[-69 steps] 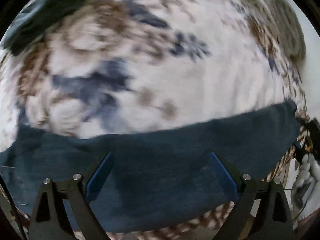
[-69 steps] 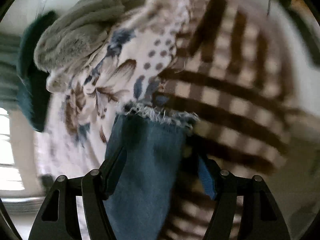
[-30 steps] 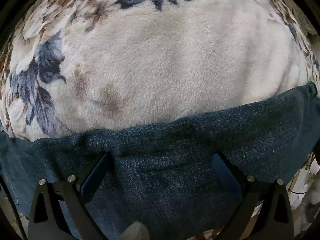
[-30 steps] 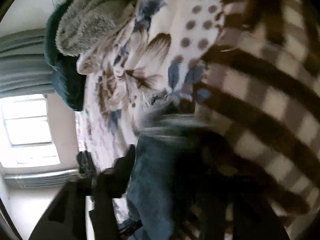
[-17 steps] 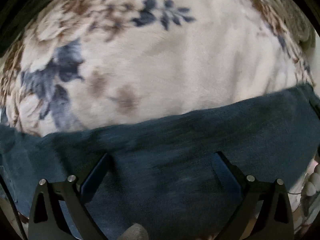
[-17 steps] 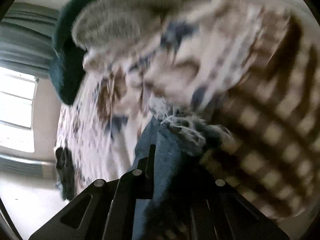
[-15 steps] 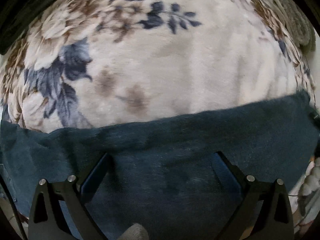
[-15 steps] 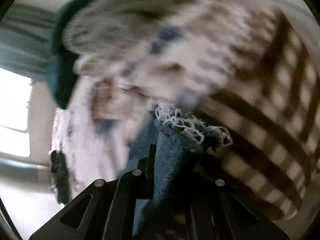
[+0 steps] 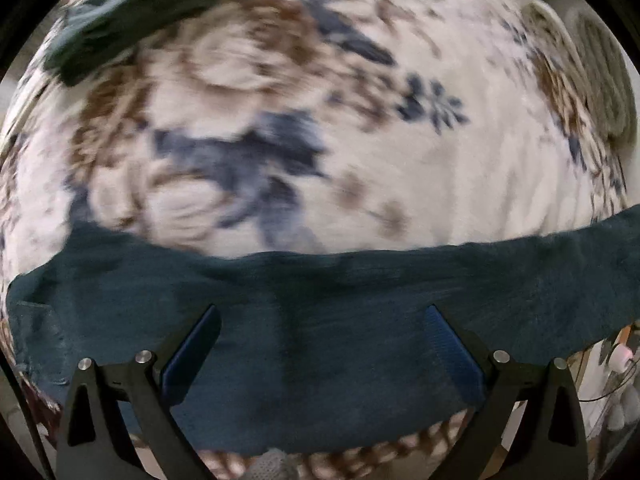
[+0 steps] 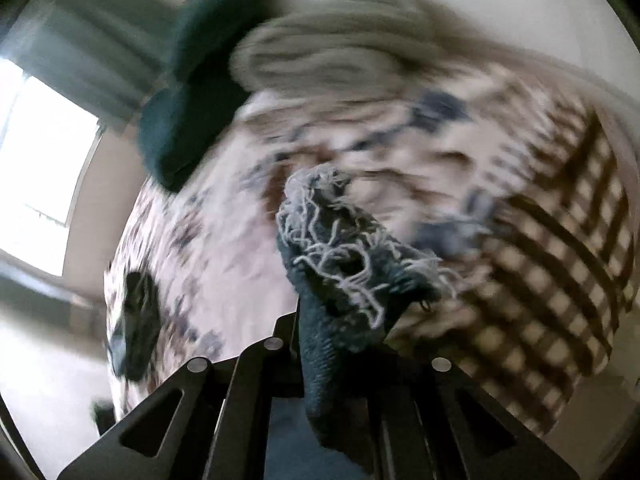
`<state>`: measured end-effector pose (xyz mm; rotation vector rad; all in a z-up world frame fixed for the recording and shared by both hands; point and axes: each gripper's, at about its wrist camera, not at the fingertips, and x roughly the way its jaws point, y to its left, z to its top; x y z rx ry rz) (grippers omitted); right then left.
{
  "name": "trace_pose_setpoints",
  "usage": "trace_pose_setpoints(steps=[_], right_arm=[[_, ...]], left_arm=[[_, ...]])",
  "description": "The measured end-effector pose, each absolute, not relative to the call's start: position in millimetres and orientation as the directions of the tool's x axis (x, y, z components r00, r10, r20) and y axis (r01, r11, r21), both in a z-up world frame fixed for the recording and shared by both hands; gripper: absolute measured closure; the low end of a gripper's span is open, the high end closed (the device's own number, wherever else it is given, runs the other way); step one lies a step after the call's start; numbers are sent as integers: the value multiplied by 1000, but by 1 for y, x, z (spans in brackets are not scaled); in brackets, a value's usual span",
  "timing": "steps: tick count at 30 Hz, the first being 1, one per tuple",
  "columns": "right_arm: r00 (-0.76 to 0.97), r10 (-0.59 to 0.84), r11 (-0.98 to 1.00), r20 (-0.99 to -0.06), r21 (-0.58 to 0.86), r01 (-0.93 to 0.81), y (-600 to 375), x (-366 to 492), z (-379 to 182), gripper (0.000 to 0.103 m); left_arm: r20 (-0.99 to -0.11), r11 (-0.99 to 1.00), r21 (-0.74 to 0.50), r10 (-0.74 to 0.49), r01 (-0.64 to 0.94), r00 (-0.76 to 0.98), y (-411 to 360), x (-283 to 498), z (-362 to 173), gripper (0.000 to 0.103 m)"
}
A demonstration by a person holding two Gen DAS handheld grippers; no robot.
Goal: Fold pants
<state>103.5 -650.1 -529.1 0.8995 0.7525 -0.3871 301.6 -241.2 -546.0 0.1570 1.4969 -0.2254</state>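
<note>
The right gripper (image 10: 340, 344) pinches the jeans' frayed hem (image 10: 344, 252), lifting it off the floral blanket (image 9: 440, 180); the left gripper (image 9: 320, 344), jaws spread, straddles denim. Next: carry hem toward waistband.

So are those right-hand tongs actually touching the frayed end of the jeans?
Touching. The right wrist view shows the right tongs shut on the jeans, with the frayed hem bunched just beyond their tips.

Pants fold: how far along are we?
Early. Done: the right tongs are shut on the frayed hem of the pants. In hand: that leg end is lifted off the floral blanket; the left tongs stand open over the denim. Left: no finished fold is visible yet.
</note>
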Motion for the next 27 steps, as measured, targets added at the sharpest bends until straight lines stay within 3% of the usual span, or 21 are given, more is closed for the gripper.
trace_pose_setpoints(steps=[8, 18, 21, 23, 24, 25, 27], right_arm=[[660, -9, 836, -752, 356, 417, -464, 158, -484, 96], [436, 121, 989, -892, 145, 22, -193, 193, -595, 96], [339, 94, 996, -936, 85, -41, -158, 193, -621, 79], [281, 176, 984, -943, 175, -29, -158, 193, -625, 62], [265, 243, 969, -933, 246, -20, -164, 192, -621, 36], [245, 319, 944, -916, 329, 1, -171, 190, -616, 17], [246, 431, 889, -868, 456, 53, -192, 182, -598, 17]], left_arm=[[-991, 993, -61, -72, 97, 112, -112, 309, -489, 0], [-995, 998, -20, -15, -54, 100, 13, 315, -511, 0], [-995, 996, -44, -36, -78, 96, 29, 314, -516, 0], [-994, 993, -65, -56, -96, 98, 33, 313, -515, 0], [-993, 991, -79, -69, -108, 97, 35, 313, -515, 0], [-992, 990, -88, -76, -115, 99, 35, 315, -515, 0], [-990, 985, -113, -99, -132, 104, 35, 315, -513, 0]])
